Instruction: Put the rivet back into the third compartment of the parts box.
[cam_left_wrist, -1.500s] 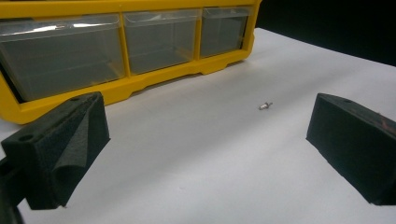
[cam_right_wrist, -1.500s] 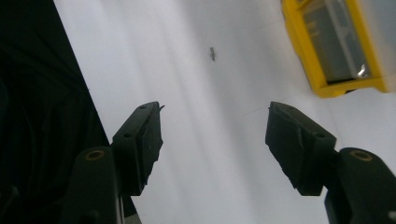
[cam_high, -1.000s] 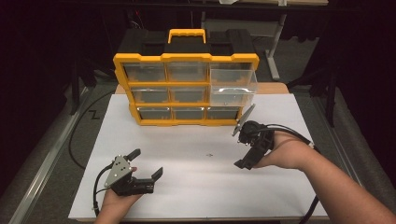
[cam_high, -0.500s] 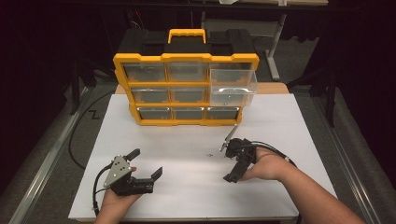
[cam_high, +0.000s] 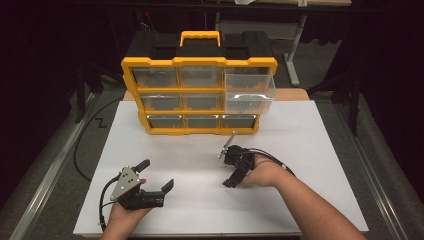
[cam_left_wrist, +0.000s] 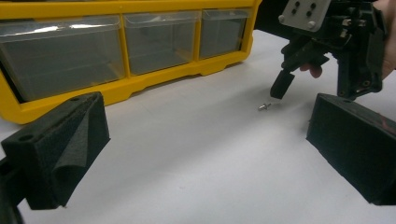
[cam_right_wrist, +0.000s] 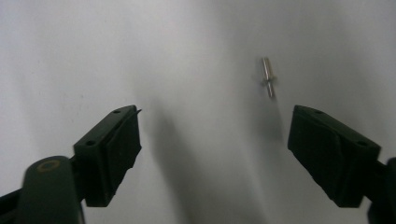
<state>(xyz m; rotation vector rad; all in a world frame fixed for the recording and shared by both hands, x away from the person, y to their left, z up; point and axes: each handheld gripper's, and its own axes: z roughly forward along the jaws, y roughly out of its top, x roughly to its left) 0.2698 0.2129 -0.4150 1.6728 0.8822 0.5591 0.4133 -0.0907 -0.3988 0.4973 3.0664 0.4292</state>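
- A yellow drawer cabinet (cam_high: 199, 95) stands at the far edge of your white board (cam_high: 310, 150); its upper right clear drawer (cam_high: 249, 92) is pulled out, and nothing lies between it and your grippers.
- The small metal pin (cam_right_wrist: 268, 77) lies on the bare board in front of the cabinet, toward the right, just ahead of your right gripper (cam_high: 229, 166) and nearer its right jaw, touching neither.
- Your right gripper's jaws stand wide, have just been closing, and have nothing between them.
- Your left gripper (cam_high: 155, 176) rests near the board's near left corner, jaws wide and empty.
- The left gripper view shows the pin (cam_left_wrist: 265, 107) beside one right-gripper jaw tip; the high view is too coarse for it.
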